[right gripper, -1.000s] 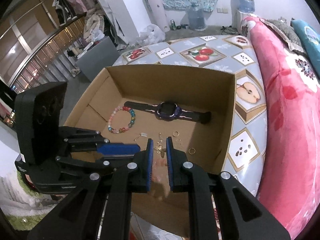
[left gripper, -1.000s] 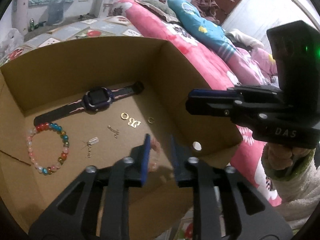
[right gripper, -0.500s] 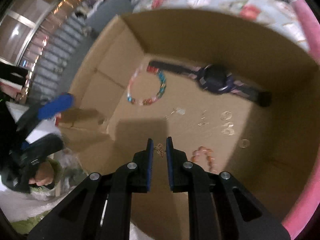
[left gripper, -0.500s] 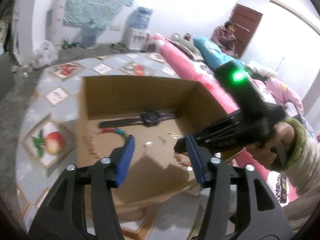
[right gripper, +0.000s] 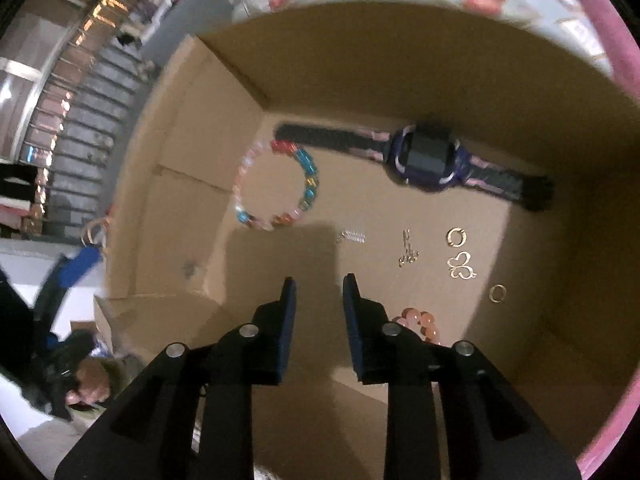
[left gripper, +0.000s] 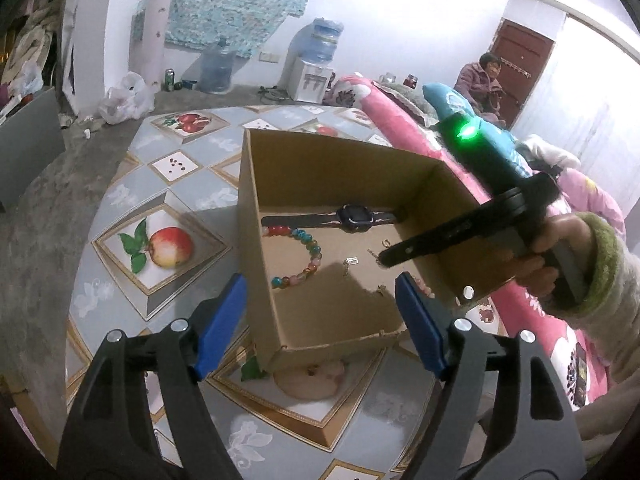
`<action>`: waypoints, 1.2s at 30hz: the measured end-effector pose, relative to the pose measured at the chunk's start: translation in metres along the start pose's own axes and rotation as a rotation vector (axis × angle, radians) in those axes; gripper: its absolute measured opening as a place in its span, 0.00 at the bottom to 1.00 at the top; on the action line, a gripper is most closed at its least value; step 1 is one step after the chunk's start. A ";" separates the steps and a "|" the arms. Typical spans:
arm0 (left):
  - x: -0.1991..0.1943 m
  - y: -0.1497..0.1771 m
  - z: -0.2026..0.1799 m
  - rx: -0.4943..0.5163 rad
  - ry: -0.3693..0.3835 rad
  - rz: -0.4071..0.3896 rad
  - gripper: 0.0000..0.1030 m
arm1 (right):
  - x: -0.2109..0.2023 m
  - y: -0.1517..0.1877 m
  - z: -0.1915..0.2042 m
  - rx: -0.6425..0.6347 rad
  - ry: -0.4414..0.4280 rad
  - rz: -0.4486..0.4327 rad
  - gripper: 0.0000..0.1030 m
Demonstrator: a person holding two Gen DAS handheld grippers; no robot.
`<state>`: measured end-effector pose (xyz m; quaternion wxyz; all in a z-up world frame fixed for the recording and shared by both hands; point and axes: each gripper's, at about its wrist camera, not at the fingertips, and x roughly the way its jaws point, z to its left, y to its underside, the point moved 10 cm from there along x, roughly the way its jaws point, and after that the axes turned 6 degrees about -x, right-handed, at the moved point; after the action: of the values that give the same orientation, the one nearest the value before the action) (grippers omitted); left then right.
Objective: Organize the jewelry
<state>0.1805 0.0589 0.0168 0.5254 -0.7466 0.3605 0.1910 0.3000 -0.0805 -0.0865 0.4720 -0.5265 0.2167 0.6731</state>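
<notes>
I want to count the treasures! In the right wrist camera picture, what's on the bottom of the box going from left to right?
Colourful bead bracelet → small silver piece → little gold chain bit → gold butterfly charm → plain gold ring. The watch stretches across the back, so it has no single spot.

Inside the open cardboard box [right gripper: 192, 168] a dark purple-faced watch [right gripper: 428, 158] lies flat along the far wall, a multicoloured bead bracelet [right gripper: 276, 188] just beside its strap end, small gold rings and charms [right gripper: 460, 264] scattered nearer, and a pink bead bracelet [right gripper: 418, 320] nearest.
</notes>
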 end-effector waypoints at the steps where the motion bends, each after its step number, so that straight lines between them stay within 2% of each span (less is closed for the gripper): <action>1: -0.001 0.000 0.001 -0.004 0.002 -0.004 0.72 | -0.012 -0.001 0.004 -0.003 -0.004 -0.042 0.24; 4: -0.002 0.001 0.004 -0.021 0.007 -0.015 0.76 | -0.059 0.003 0.012 -0.006 -0.013 -0.205 0.31; 6: 0.000 0.002 0.006 -0.035 0.008 -0.016 0.79 | -0.092 0.013 0.010 0.013 -0.012 -0.322 0.42; 8: 0.003 0.004 0.010 -0.065 0.007 -0.008 0.81 | -0.125 0.032 0.000 0.057 -0.010 -0.446 0.47; 11: 0.011 0.008 0.021 -0.126 -0.007 0.023 0.82 | -0.154 0.066 -0.039 0.170 0.012 -0.560 0.53; 13: 0.019 0.012 0.030 -0.176 -0.010 0.052 0.82 | -0.160 0.087 -0.065 0.257 0.006 -0.594 0.54; 16: 0.033 0.016 0.035 -0.233 0.013 0.100 0.82 | -0.138 0.115 -0.104 0.405 -0.014 -0.571 0.54; 19: 0.050 0.025 0.036 -0.279 0.032 0.164 0.82 | -0.108 0.123 -0.113 0.442 -0.041 -0.520 0.54; 22: 0.061 0.030 0.033 -0.330 0.052 0.196 0.82 | -0.092 0.116 -0.097 0.397 -0.099 -0.494 0.55; 24: 0.065 0.032 0.029 -0.345 0.071 0.212 0.83 | -0.088 0.111 -0.090 0.350 -0.052 -0.470 0.62; 27: 0.068 0.033 0.024 -0.327 0.037 0.207 0.84 | -0.084 0.108 -0.089 0.310 -0.006 -0.434 0.63; 36: 0.065 0.028 0.017 -0.300 -0.031 0.181 0.85 | -0.099 0.111 -0.084 0.317 -0.034 -0.452 0.63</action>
<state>0.2051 0.0468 -0.0508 0.3944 -0.7781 0.3854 0.3008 0.2460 -0.2380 -0.0488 0.6903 -0.4698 0.1883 0.5171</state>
